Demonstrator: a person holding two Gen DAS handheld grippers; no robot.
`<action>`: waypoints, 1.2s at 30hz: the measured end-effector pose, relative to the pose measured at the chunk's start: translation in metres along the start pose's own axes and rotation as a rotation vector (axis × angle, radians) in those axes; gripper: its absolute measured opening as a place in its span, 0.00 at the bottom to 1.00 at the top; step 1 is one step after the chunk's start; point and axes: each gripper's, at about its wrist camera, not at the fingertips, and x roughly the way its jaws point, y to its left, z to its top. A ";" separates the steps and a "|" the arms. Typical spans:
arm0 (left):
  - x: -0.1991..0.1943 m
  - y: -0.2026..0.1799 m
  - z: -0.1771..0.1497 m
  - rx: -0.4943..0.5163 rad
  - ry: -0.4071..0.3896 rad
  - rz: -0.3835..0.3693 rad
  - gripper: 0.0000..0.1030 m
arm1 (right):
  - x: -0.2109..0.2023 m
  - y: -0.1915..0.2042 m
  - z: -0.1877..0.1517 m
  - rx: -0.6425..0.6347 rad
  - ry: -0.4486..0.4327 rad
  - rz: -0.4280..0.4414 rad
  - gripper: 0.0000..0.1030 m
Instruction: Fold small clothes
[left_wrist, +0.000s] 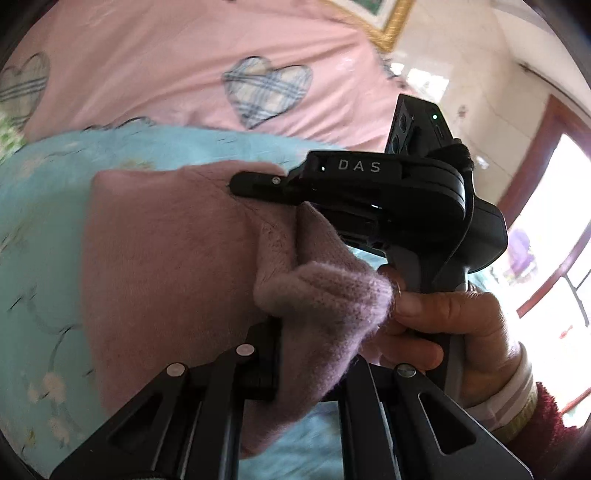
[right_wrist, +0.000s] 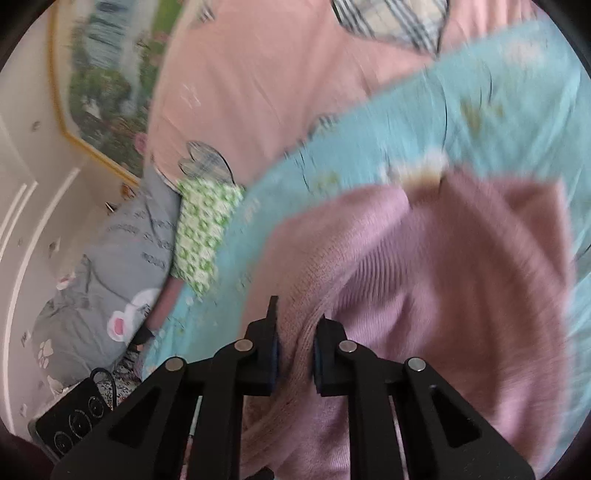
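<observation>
One text is readable — the white letters "DAS" on the black body of the right gripper (left_wrist: 236, 184). The grey pillow (right_wrist: 122, 254) has dark printed words — too blurred to read.

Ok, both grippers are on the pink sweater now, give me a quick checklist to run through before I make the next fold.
1. Right gripper has fabric: ok. A ribbed edge of the pink sweater sits between its pads.
2. Left gripper has fabric: ok. A bunched, cuff-like part of the sweater fills its jaws.
3. Sweater body lies flat on the blue floral sheet: cannot tell; both views are motion-blurred.
4. Grippers clear of each other: not ok. In the left wrist view the right one lies close across the sweater, just ahead of the left fingers.
5. Room on the sheet for the fold: ok, bare sheet shows beside the sweater.
</observation>
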 end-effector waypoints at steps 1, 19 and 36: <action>0.007 -0.006 0.003 0.008 -0.002 -0.014 0.07 | -0.012 0.000 0.005 -0.016 -0.020 -0.011 0.15; 0.084 -0.035 -0.031 0.043 0.140 -0.093 0.37 | -0.033 -0.077 -0.006 -0.013 0.013 -0.258 0.19; -0.008 0.012 -0.032 -0.021 0.067 -0.003 0.55 | -0.085 -0.038 -0.024 -0.068 -0.056 -0.322 0.35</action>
